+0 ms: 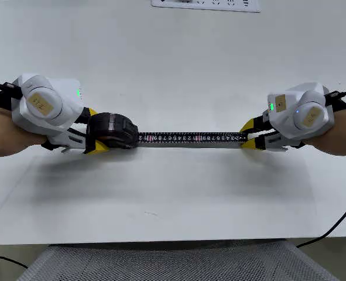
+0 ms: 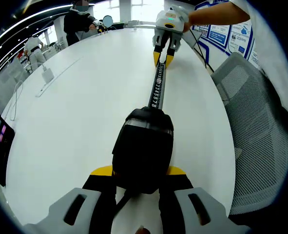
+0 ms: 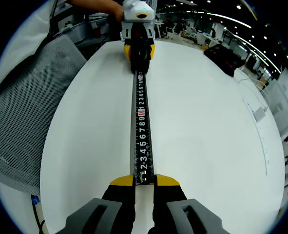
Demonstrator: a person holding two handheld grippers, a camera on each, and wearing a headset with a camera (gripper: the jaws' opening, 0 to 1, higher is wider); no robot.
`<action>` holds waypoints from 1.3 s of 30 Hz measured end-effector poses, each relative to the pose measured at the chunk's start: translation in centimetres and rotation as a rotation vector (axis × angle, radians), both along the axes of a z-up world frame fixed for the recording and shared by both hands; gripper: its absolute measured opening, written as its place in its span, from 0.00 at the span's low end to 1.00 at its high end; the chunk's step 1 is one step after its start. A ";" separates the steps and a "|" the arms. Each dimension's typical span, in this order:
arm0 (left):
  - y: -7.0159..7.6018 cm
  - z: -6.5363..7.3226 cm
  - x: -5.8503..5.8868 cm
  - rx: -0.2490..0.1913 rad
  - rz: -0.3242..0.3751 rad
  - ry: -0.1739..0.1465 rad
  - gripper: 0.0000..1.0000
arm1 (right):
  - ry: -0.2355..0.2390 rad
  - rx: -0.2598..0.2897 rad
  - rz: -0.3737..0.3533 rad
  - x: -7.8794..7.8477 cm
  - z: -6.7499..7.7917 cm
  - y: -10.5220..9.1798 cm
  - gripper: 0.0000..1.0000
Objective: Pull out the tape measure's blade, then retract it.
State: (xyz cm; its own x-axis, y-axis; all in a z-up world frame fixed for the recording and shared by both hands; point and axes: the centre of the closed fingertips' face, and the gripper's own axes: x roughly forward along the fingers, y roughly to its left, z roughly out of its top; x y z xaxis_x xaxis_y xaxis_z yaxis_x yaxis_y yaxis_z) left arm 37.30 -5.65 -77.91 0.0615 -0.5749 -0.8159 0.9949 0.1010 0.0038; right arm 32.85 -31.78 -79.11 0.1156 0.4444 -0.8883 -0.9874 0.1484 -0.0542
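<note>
Chair: grey mesh chair (image 1: 173,263) at the table's near edge, below the work.
Cable: dark cable (image 1: 336,225) hanging off the near right corner, well apart from the tape.
Left gripper: left gripper (image 1: 96,130) clamped around the black tape measure (image 1: 113,130), low over the white table (image 1: 173,70).
Blade: blade (image 1: 190,139) drawn out straight, numbers up, running from the case to the right gripper.
Right gripper: right gripper (image 1: 249,136) pinched on the blade's tip.
Progress: pull-out looks done; retracting is left.
Obstacles: nothing seems to block the blade's return.
Far edge: printed sheet (image 1: 205,4), well apart.
</note>
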 end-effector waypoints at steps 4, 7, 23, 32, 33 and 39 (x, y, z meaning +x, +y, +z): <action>0.0 0.0 0.0 -0.002 0.001 0.002 0.28 | 0.003 -0.010 -0.001 -0.1 0.0 -0.6 0.09; 0.0 0.0 0.0 -0.001 -0.001 0.001 0.28 | 0.003 -0.018 -0.001 -0.1 0.0 -1.0 0.09; -0.1 0.0 0.0 -0.003 0.001 -0.008 0.28 | 0.004 -0.049 -0.017 -0.3 0.0 -2.7 0.09; -0.3 0.1 -0.1 -0.003 0.007 -0.027 0.28 | 0.008 -0.048 -0.020 -0.3 0.0 -2.6 0.10; -0.2 0.1 -0.1 -0.001 0.007 -0.028 0.29 | 0.010 -0.048 -0.017 -0.3 0.0 -2.5 0.11; -0.2 0.1 0.0 0.011 0.008 -0.030 0.29 | 0.021 -0.056 -0.018 -0.3 0.0 -2.5 0.11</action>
State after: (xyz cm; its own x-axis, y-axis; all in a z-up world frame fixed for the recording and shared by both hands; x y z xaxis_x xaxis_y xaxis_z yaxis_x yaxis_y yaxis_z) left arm 37.32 -5.83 -77.80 0.0904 -0.5650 -0.8201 0.9935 0.1089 0.0344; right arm 32.56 -34.32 -79.08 0.1046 0.3921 -0.9140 -0.9856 0.1634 -0.0427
